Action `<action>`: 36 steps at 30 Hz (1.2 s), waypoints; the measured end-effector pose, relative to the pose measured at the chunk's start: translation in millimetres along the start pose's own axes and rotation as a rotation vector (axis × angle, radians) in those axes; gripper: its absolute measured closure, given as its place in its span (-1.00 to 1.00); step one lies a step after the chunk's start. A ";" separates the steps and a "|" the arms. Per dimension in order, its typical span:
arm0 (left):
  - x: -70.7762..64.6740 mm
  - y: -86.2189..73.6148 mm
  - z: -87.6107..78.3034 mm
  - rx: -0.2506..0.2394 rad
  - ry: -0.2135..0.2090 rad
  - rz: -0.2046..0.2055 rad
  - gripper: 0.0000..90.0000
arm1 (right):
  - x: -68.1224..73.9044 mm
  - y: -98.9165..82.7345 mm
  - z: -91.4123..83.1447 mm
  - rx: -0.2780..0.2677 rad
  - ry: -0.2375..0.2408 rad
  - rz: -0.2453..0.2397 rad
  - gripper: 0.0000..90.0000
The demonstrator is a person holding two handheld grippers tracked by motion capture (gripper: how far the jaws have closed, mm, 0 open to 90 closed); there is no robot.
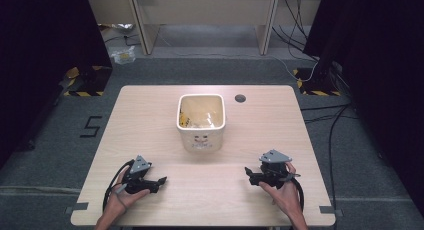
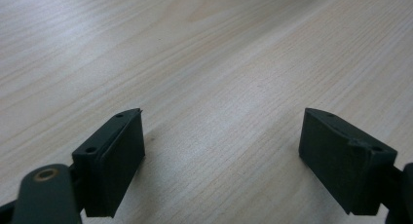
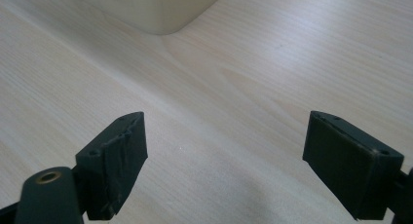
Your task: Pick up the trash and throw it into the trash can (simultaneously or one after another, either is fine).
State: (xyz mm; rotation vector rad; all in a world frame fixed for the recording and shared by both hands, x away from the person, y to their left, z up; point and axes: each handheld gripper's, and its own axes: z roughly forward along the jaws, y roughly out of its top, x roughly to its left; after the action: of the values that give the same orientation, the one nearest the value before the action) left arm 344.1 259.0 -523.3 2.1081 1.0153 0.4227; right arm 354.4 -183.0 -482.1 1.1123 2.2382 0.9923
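Note:
A cream square bin [image 1: 200,122] with yellowish contents stands at the middle of the light wood table [image 1: 150,105]. My left gripper [image 1: 161,181] rests low over the table at the front left, held by a hand, jaws pointing right. In the left gripper view it [image 2: 221,151] stands open with bare wood between its pads. My right gripper [image 1: 248,173] sits at the front right, jaws pointing left toward the table's middle. It [image 3: 224,156] is open too, nothing between the jaws, and a corner of the bin [image 3: 165,9] shows ahead of it.
A small dark round hole [image 1: 240,98] lies in the tabletop right of the bin. Beyond the table, cables [image 1: 320,115] run over the grey floor, and a desk frame [image 1: 200,20] stands at the back. Black curtains flank both sides.

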 end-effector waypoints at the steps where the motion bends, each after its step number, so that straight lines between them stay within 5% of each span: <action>1: 0.0 0.0 0.0 0.000 0.000 0.000 -0.65 | 0.2 -1.5 0.1 0.003 0.001 0.003 -0.64; 36: 0.0 0.0 0.0 0.000 0.000 0.000 -0.65 | -3.2 -35.4 -1.5 0.052 -0.009 0.060 -0.63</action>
State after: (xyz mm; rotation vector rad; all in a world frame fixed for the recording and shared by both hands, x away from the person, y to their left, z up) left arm 344.1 259.0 -523.3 2.1084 1.0153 0.4228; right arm 337.8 -201.0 -508.0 1.2099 2.2470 0.9557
